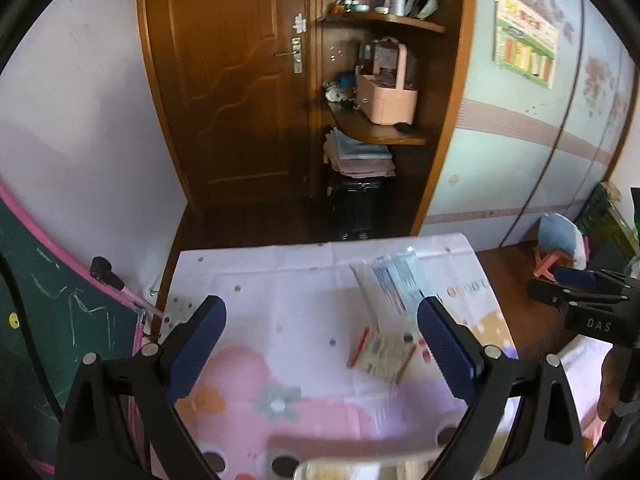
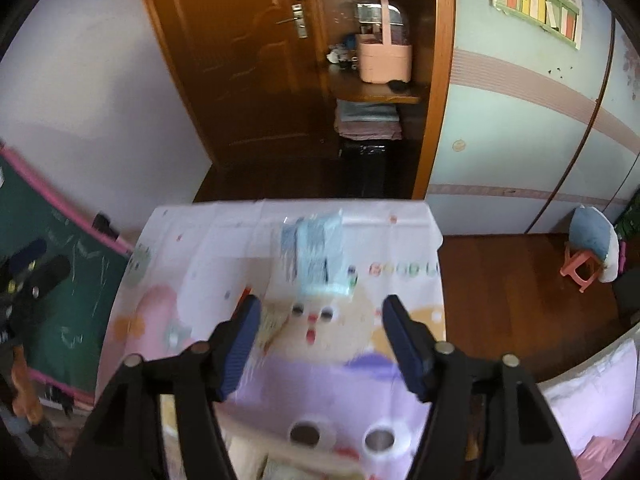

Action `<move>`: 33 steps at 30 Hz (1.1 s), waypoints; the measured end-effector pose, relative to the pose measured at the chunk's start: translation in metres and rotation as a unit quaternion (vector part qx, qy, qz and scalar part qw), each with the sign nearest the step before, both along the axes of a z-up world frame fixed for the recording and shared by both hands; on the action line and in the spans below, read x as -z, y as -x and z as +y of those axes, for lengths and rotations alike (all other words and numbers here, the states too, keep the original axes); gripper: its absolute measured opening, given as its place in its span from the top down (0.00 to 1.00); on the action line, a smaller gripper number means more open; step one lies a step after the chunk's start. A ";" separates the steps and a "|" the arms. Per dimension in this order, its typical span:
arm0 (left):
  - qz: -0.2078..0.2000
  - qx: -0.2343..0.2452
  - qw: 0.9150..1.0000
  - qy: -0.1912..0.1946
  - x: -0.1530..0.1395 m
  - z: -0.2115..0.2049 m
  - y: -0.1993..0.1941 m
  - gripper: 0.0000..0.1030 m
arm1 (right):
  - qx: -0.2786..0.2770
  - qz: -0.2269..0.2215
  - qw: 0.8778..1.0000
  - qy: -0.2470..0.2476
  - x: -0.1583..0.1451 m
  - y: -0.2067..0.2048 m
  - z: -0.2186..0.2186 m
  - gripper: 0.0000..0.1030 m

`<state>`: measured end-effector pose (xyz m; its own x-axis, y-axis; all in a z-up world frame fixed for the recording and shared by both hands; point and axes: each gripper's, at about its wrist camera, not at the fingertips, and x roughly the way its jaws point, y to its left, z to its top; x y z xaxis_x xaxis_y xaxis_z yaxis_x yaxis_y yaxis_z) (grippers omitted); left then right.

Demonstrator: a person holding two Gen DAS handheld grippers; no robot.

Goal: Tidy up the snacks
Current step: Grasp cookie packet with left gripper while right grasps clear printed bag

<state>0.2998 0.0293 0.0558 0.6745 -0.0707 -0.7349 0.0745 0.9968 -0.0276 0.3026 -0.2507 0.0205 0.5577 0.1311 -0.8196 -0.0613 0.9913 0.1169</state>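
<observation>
While both the left gripper and right gripper hung wide open and empty, blue packet and small snack pack lay loose on the table; sorting looked barely begun.

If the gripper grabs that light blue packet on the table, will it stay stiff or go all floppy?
Probably floppy: the light blue packet looks like a thin, crinkly wrapper lying flat on the tablecloth. It likely weighs little for its size. Its film looks glossy, so it may slide rather than tip if the open right gripper pushes it.

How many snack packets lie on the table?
2: a light-blue packet toward the far edge, and a smaller red-edged packet just nearer. Others may hide below the jaws.
</observation>
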 end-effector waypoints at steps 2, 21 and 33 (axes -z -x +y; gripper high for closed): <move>0.012 -0.009 1.000 -0.007 0.011 -0.006 -0.024 0.06 | 0.003 0.005 1.000 -0.009 0.010 -0.029 -0.003 0.21; 0.258 0.036 0.965 0.039 0.236 -0.053 -0.093 0.08 | -0.029 0.159 0.986 -0.041 0.216 -0.154 0.048 0.00; 0.267 0.056 0.960 0.060 0.242 -0.066 -0.094 0.08 | -0.095 0.187 0.974 0.081 0.230 -0.156 0.085 0.02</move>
<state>0.3934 -0.0371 -0.1863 0.1861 -0.2274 -0.9558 0.1246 0.9705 -0.2066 0.4581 -0.1654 -0.2100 0.1941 0.0554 -0.9794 -0.2281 0.9736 0.0099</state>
